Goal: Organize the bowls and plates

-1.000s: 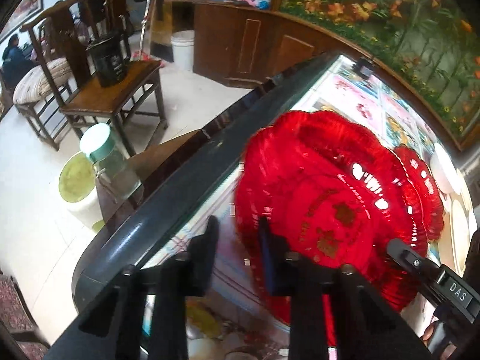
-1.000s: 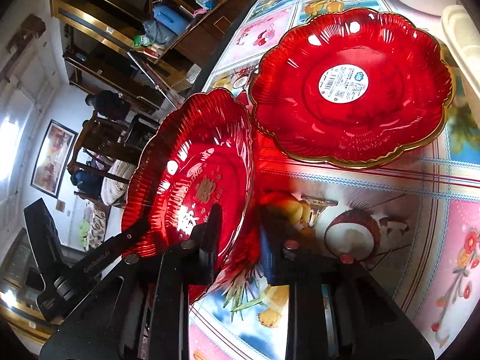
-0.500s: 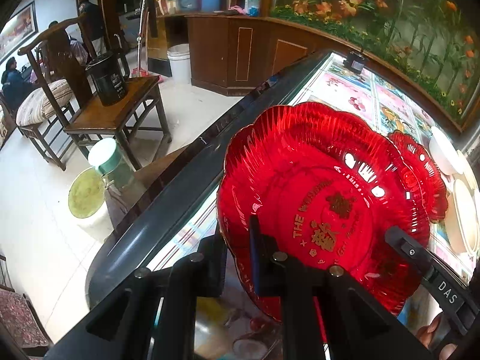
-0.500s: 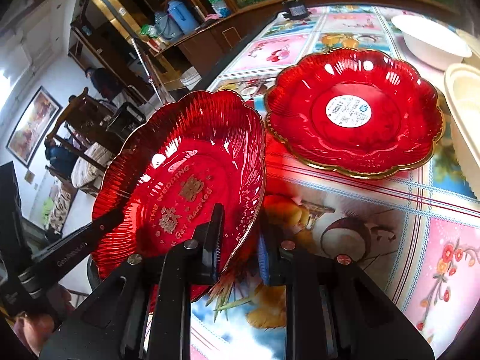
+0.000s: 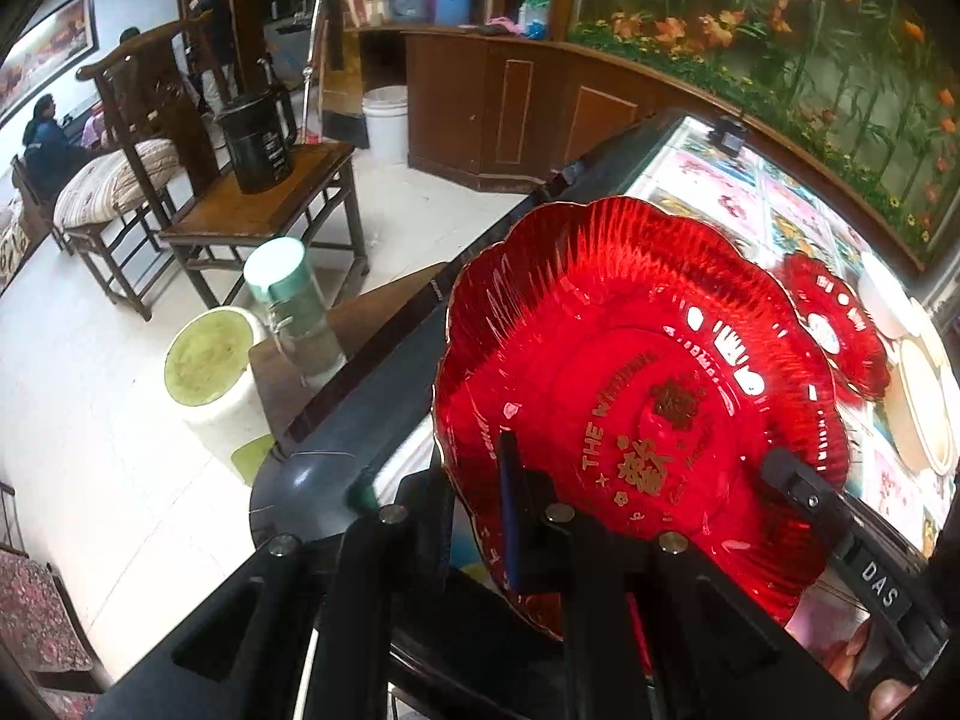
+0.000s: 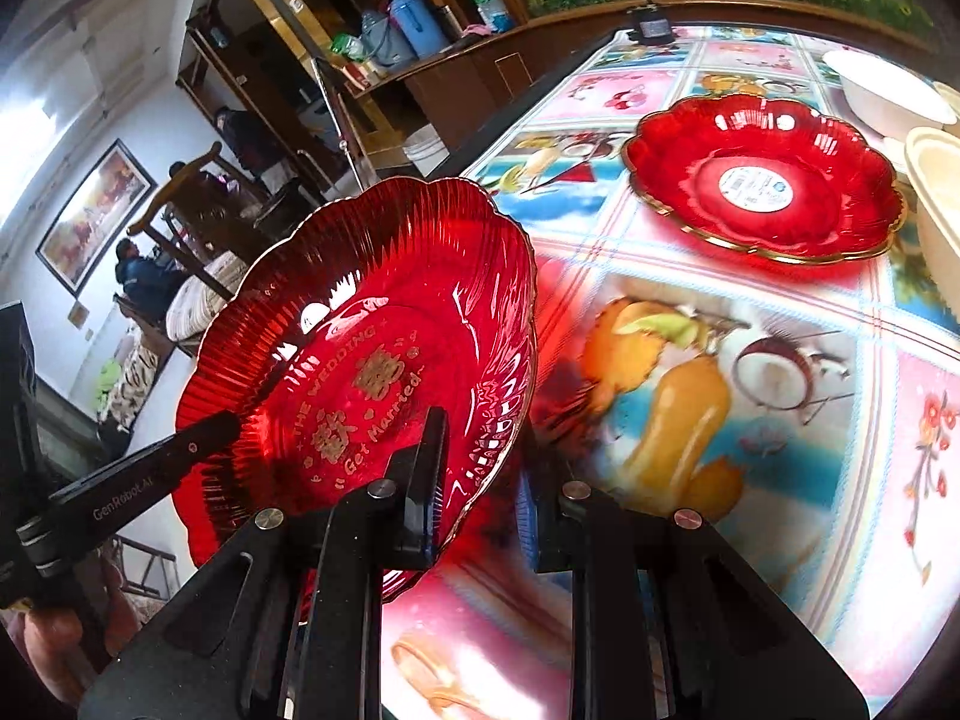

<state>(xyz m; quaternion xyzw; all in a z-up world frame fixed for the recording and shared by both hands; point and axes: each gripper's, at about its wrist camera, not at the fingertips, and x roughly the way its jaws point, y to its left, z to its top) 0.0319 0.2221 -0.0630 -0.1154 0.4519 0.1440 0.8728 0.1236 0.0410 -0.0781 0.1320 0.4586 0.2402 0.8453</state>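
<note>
A: Item one, red scalloped plate (image 6: pixel 366 360), gold rim, gilt lettering "The Wedding / Get Married" in the well. Location?

B: Off the worktop (image 6: pixel 750 420), carried in the air between the two tools, tilted, well facing the cameras. It hangs over the worktop's near left corner.

A: Left gripper (image 5: pixel 480 516)?

B: Fingers drawn together on the plate's near-left rim, one pad behind the rim, one in front. Clamped on the plate.

A: Right gripper (image 6: pixel 486 480)?

B: Fingers nearly together, nipping the opposite rim; the left finger (image 6: pixel 429 468) lies over the well, the other sits behind the rim edge. Also clamped on the plate. Its jaws have just been closing a little onto that rim.

A: Item two?

B: Second red scalloped plate (image 6: pixel 762 180), same pattern, white round sticker in the well, lying flat on the worktop, well apart from the carried one, up and to the right in the right wrist view.

A: Items three, four?

B: White bowl (image 6: pixel 882 93) beyond that plate; cream dish (image 6: pixel 936 210) just beside it at the right edge, partly cut off.

A: The governing relation?

B: By my judgement, stacking. The flat plate lies ahead and right of both grippers, on the right gripper's side, so the right hand is nearer. The carried plate needs levelling before it goes over the other.
</note>
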